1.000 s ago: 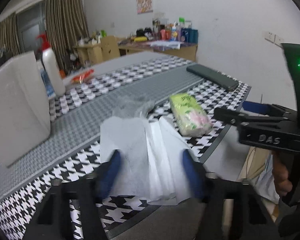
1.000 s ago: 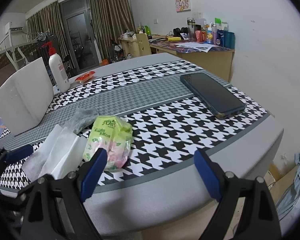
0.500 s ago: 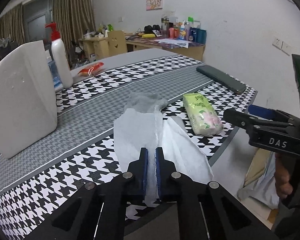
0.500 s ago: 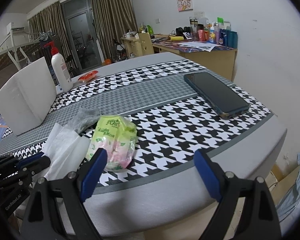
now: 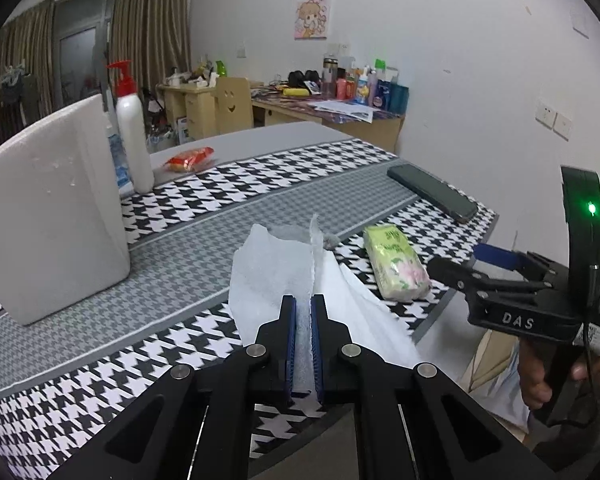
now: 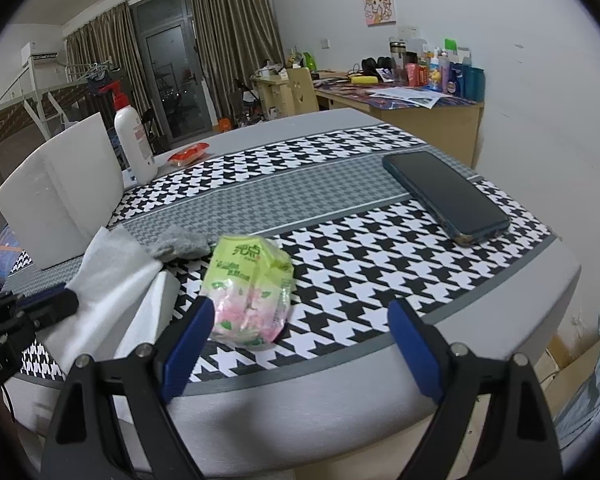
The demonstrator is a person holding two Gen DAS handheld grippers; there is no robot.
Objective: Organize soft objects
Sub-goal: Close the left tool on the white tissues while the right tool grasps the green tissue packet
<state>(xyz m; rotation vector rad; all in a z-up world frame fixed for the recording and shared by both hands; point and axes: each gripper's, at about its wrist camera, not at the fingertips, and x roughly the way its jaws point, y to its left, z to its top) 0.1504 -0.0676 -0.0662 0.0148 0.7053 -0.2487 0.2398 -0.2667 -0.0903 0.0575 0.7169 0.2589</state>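
Note:
A stack of white tissue sheets [image 5: 276,276] is pinched at its near edge by my left gripper [image 5: 303,320], which is shut on it and lifts that edge off the checkered table runner [image 5: 204,240]. The same tissues [image 6: 112,280] show in the right wrist view, with the left gripper [image 6: 48,304] at their left side. A green pack of tissues [image 6: 252,288] lies just ahead of my right gripper [image 6: 296,336], which stands open over the table's near edge with nothing between its fingers. A small grey cloth [image 6: 180,242] lies behind the white sheets.
A white foam box [image 5: 52,208] stands at the left, with a white pump bottle [image 5: 134,136] behind it and a red snack packet [image 5: 190,158] beyond. A dark phone [image 6: 446,196] lies at the right of the runner. A cluttered desk [image 6: 400,100] stands by the far wall.
The left gripper went from open around the white tissues to shut on them, then rose a little and lifted their near edge. The right gripper stayed still and open.

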